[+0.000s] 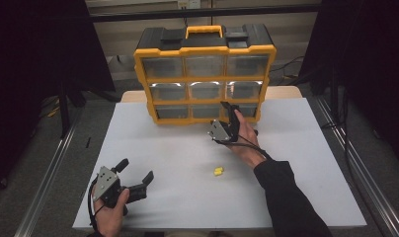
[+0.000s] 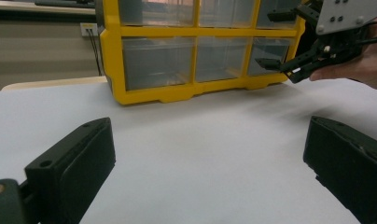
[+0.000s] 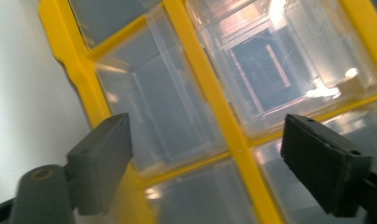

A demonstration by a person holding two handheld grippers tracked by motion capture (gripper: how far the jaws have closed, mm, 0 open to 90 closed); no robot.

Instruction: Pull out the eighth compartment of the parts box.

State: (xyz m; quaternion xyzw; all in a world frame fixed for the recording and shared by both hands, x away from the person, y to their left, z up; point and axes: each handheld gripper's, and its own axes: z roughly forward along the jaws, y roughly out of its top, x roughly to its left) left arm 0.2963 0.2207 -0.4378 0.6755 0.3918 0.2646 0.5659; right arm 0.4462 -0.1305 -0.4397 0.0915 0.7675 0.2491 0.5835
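- Two grippers are over the white worktop [image 1: 187,163]; the right gripper [image 1: 230,114] is raised in front of the yellow drawer cabinet [image 1: 205,74], and the left gripper [image 1: 136,174] sits low at the near left.
- Right gripper: jaws apart with nothing between them, pointed at the cabinet's front. In the right gripper view the clear drawers [image 3: 177,107] and a yellow divider bar [image 3: 210,98] lie straight ahead, between the two jaws, close but not touched as far as can be seen.
- From the high view, these jaws stand at the lower right drawer [image 1: 247,109] of the cabinet.
- Left gripper: jaws wide apart and empty, bare worktop between them; the cabinet stands well beyond their tips.
- A small yellow piece [image 1: 218,171] lies on the worktop, off to the right of the left jaws and nearer the person than the right jaws, apart from both.
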